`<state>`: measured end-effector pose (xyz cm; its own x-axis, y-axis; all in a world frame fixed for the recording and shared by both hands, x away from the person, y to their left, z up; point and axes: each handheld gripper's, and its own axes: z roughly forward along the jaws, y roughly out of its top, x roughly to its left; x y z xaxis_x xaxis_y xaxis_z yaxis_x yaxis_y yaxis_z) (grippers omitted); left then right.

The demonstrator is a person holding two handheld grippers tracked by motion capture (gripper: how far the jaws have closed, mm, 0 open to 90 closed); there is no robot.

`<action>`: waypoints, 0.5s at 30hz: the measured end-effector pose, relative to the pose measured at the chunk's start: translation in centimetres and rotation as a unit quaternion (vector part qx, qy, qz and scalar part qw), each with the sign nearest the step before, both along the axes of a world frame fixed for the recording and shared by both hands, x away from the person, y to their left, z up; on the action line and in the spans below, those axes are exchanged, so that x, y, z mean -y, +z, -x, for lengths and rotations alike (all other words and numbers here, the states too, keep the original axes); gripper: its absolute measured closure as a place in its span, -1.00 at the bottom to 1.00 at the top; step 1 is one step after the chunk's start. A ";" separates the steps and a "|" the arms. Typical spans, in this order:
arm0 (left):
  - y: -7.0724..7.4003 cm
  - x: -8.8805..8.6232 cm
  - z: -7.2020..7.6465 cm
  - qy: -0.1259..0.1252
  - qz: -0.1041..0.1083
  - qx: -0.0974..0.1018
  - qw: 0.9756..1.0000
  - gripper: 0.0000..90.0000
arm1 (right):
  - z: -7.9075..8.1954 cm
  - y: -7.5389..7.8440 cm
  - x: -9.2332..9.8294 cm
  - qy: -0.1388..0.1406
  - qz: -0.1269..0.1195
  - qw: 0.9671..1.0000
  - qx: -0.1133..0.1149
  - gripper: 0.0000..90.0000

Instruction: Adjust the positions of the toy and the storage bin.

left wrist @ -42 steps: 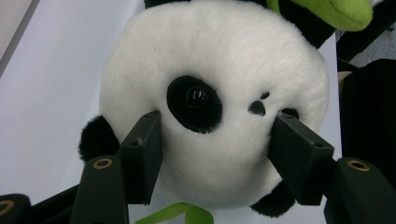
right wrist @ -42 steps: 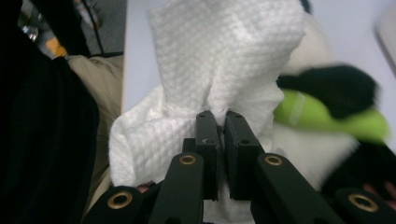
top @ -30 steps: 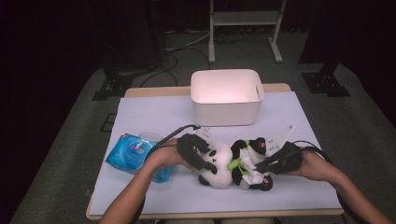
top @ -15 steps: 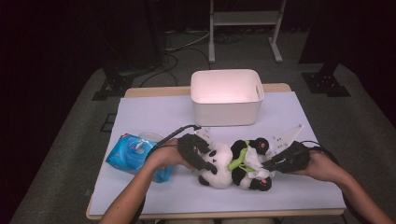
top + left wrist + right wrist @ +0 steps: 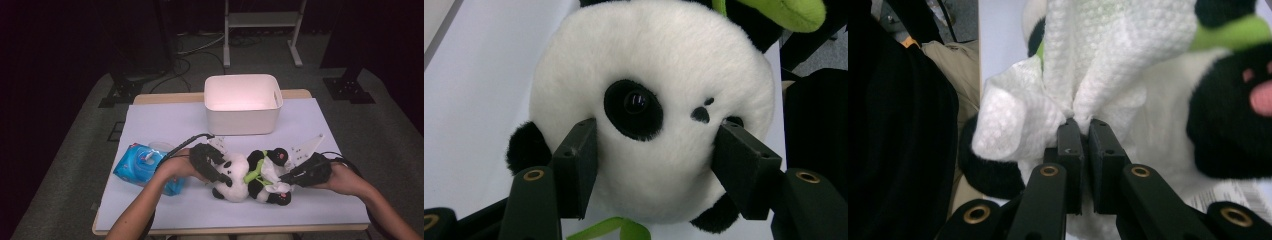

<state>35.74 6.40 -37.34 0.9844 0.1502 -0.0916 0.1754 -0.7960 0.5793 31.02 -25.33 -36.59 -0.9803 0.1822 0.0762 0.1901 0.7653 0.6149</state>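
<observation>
Panda [image 5: 245,175] lies on its back near the front middle of the tabletop [image 5: 165,120], head to the left, feet to the right, in front of the white bin [image 5: 242,112].

Left tool [image 5: 212,170]: jaws clamped on either side of the panda's head; in the left gripper view the pads press into the plush beside the eye and nose [image 5: 649,115]. No shift from the earlier frames; it acts as a steady anchor.

Right tool [image 5: 285,176]: jaws pinched tight on a fold of white wipe [image 5: 1063,80], which is draped over the panda's belly. Change: a second ago this tool sat higher and further right, by the upper foot; it has since dropped and moved in toward the belly, the wipe coming with it.

Reading: this looks like wiping the toy clean, the wipe being dragged across the body while the head is held. Work appears mid-stroke, not finished.

Blue wipe pack [image 5: 142,165] rests at the left, under the left forearm.
</observation>
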 end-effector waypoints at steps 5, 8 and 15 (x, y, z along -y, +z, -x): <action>0.0 0.0 0.0 0.000 -0.002 -0.001 1.000 -0.16 | -0.1 -0.8 1.4 -0.018 -0.003 1.000 -0.008 0.88; 0.0 0.1 0.0 0.000 -0.003 -0.002 1.000 -0.15 | -0.3 -1.2 2.0 -0.029 0.003 1.000 -0.008 0.88; 0.1 0.1 0.2 -0.002 -0.002 0.002 1.000 -0.16 | -1.3 0.0 1.5 -0.036 -0.001 0.999 0.012 0.88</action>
<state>35.54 6.31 -37.27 0.9853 0.1465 -0.0876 0.1701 -0.7995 0.5761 32.28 -26.84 -36.63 -0.9663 0.2518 0.0535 0.2296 0.7495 0.6208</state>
